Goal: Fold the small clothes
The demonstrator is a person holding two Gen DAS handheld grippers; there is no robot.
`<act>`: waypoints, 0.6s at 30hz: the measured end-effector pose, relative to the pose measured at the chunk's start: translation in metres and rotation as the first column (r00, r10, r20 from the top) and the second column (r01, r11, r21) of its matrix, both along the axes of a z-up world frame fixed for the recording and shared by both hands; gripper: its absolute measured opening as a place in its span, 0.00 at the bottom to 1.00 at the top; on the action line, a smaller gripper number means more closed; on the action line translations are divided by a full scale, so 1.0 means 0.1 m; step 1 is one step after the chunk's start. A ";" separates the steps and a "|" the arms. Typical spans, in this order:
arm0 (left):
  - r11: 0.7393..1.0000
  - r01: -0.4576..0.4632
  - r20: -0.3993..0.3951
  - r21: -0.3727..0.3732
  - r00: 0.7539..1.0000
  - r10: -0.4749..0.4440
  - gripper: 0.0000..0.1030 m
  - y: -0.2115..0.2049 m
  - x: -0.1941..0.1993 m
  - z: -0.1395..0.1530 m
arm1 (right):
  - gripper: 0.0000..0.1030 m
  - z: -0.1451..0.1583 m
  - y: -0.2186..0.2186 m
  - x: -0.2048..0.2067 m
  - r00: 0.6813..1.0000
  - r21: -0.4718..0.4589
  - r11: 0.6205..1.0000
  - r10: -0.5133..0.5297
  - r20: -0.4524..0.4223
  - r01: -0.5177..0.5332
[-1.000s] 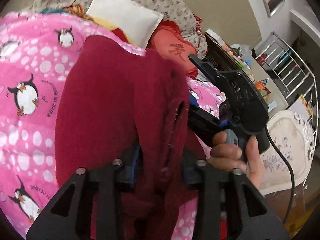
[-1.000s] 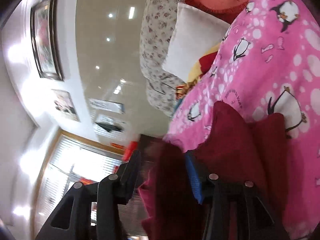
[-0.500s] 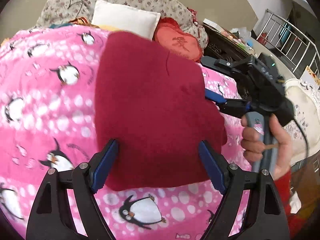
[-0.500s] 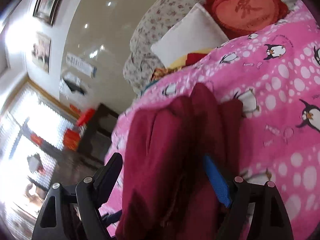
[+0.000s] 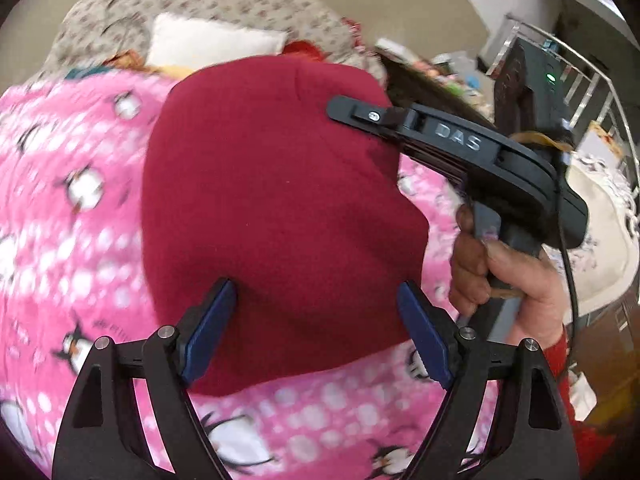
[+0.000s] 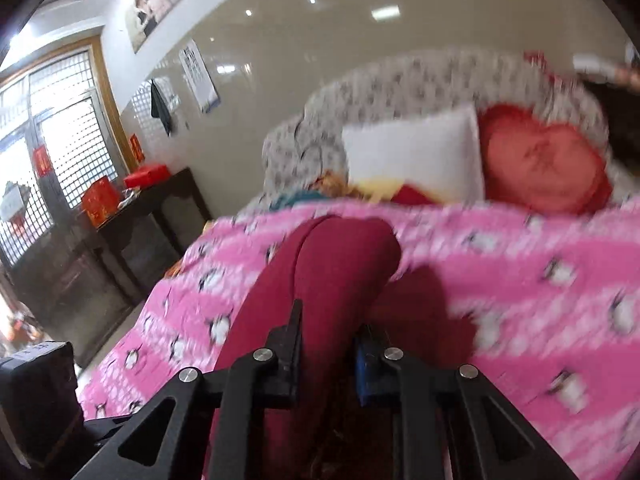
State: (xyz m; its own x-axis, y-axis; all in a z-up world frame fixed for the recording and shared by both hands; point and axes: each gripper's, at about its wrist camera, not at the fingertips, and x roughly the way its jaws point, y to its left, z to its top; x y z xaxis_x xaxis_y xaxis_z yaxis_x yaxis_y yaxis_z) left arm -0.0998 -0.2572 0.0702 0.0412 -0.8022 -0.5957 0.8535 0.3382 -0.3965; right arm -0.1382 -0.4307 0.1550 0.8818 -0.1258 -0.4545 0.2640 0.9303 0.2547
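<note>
A dark red garment (image 5: 272, 208) lies folded on the pink penguin blanket (image 5: 72, 216). My left gripper (image 5: 316, 332) is open, its blue pads on either side of the garment's near edge, holding nothing. My right gripper (image 6: 326, 344) is shut on the garment (image 6: 320, 280), clamping its right edge and lifting it a little off the blanket (image 6: 520, 264). In the left wrist view the right gripper body (image 5: 460, 148) reaches in from the right, held by a hand (image 5: 500, 276). Its fingertips are hidden there by the cloth.
A white pillow (image 6: 416, 152), a red heart cushion (image 6: 540, 168) and a floral quilt (image 6: 400, 92) lie at the bed's head. A dark side table (image 6: 152, 208) with red boxes stands left. A white chair (image 5: 600, 216) and metal rack (image 5: 592, 92) stand right.
My left gripper let go of the garment and opened wide. The garment went from hanging bunched to lying folded on the blanket. My right gripper swung level and closed tighter on the cloth.
</note>
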 end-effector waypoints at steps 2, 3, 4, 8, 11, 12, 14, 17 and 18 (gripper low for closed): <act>1.000 0.002 0.039 0.009 0.999 -0.002 0.81 -0.11 -0.06 -0.01 | 0.18 -0.08 -0.08 0.15 0.997 -0.027 0.999 -0.031 -0.070 0.029; 1.000 0.004 0.049 0.031 0.999 -0.005 0.81 -0.18 -0.08 -0.06 | 0.18 -0.21 -0.12 0.28 0.989 -0.062 0.997 -0.052 -0.140 0.044; 0.998 0.002 0.052 0.058 0.999 -0.005 0.81 -0.24 -0.08 -0.13 | 0.18 -0.36 -0.15 0.38 0.975 -0.071 0.995 -0.077 -0.209 0.063; 0.996 -0.002 0.022 0.094 1.000 0.000 0.81 -0.21 -0.04 -0.24 | 0.36 -0.50 -0.24 0.24 0.973 -0.004 0.995 -0.100 -0.206 0.101; 0.997 -0.038 0.082 0.069 0.996 0.032 0.81 0.03 -0.03 -0.12 | 0.40 -0.21 -0.12 -0.07 0.983 -0.039 0.994 -0.110 -0.145 0.105; 0.996 -0.060 0.117 0.064 0.992 0.052 0.81 0.11 -0.02 -0.09 | 0.40 -0.13 -0.05 -0.16 0.986 -0.061 0.993 -0.109 -0.122 0.103; 0.992 -0.109 0.179 0.066 0.979 0.096 0.81 0.23 0.00 -0.06 | 0.40 -0.01 0.16 -0.30 0.994 -0.071 0.997 -0.050 -0.093 0.043; 0.979 -0.180 0.174 0.093 0.971 0.162 0.81 0.25 0.14 -0.14 | 0.40 -0.06 0.42 -0.31 0.992 -0.037 0.999 0.031 -0.123 -0.036; 0.976 -0.196 0.158 0.098 0.971 0.179 0.81 0.26 0.18 -0.19 | 0.40 -0.12 0.50 -0.30 0.989 -0.043 0.998 0.048 -0.142 -0.054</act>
State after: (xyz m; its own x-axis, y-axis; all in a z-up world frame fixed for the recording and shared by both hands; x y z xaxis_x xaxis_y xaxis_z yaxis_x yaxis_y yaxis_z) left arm -0.0823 -0.2315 0.0510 0.2788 -0.7003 -0.6572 0.8168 0.5328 -0.2213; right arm -0.1680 -0.3808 0.1430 0.8153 -0.1061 -0.5692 0.2461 0.9534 0.1748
